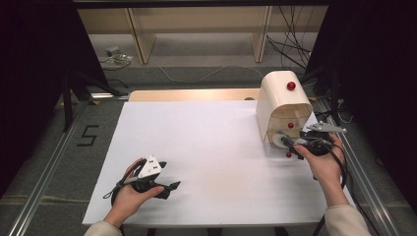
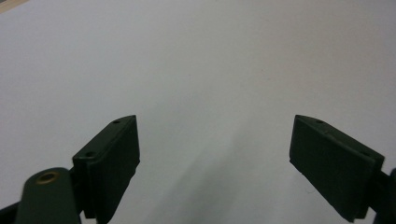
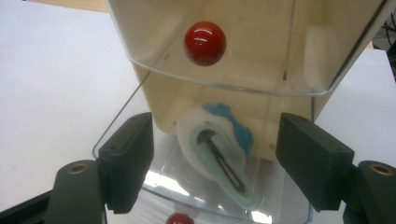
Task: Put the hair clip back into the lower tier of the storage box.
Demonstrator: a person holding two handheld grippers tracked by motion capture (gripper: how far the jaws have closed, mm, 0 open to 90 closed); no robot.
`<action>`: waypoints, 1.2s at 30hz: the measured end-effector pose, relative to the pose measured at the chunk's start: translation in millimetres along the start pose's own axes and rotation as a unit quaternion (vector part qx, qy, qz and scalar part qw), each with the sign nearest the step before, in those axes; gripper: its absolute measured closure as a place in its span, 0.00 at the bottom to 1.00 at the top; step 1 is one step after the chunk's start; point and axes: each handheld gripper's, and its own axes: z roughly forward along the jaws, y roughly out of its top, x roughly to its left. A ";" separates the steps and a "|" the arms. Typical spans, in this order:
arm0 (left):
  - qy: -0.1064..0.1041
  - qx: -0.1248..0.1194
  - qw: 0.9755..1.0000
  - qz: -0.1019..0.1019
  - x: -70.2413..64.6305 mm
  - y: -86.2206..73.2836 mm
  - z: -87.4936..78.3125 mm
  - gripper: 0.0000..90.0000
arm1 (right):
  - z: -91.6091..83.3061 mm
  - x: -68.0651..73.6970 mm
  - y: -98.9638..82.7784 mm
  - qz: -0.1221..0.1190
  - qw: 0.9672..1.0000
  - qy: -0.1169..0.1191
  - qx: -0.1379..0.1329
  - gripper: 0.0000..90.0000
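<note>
Two forearms enter from the bottom edge, each in a cream long sleeve (image 1: 344, 216) ending at the wrist. The left hand (image 1: 129, 196) carries a black hand-held left gripper (image 1: 167, 176) topped with a pale grey three-cornered plate (image 1: 150, 167) bearing small dark marks; a thin black cable (image 1: 115, 189) loops off it. The right hand (image 1: 324, 164) carries a matching black right gripper (image 1: 290, 147) with its own grey plate and thick black cable. Close up, the jaws are flat, dark, matte rectangular pads with small screw holes and brass-coloured pivot rivets (image 3: 78, 168).

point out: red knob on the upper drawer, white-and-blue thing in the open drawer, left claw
red knob (image 3: 205, 43), right gripper view, centre of ball.
white-and-blue thing (image 3: 219, 154), right gripper view, white middle.
left claw (image 2: 215, 163), left gripper view, gap between open jaws.
</note>
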 end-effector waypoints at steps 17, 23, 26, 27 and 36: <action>0.002 -0.001 1.000 -0.003 -0.1 -0.2 -0.4 0.18 | -20.2 11.0 -4.0 -0.023 1.000 0.005 -0.018 0.31; 0.001 -0.001 1.000 -0.006 0.1 -0.3 -1.0 0.18 | -22.8 14.4 -6.2 -0.031 0.999 0.013 -0.022 0.32; 0.002 -0.005 1.000 -0.008 0.0 -0.5 -0.9 0.18 | -23.5 15.7 -6.6 -0.032 0.999 0.014 -0.025 0.32; 0.002 -0.005 1.000 -0.009 0.0 -0.5 -0.9 0.18 | -24.3 16.2 -6.7 -0.034 0.999 0.015 -0.025 0.32; 0.002 -0.005 1.000 -0.009 -0.4 -0.1 -0.9 0.18 | -30.7 23.0 -10.1 -0.043 0.998 0.030 -0.033 0.32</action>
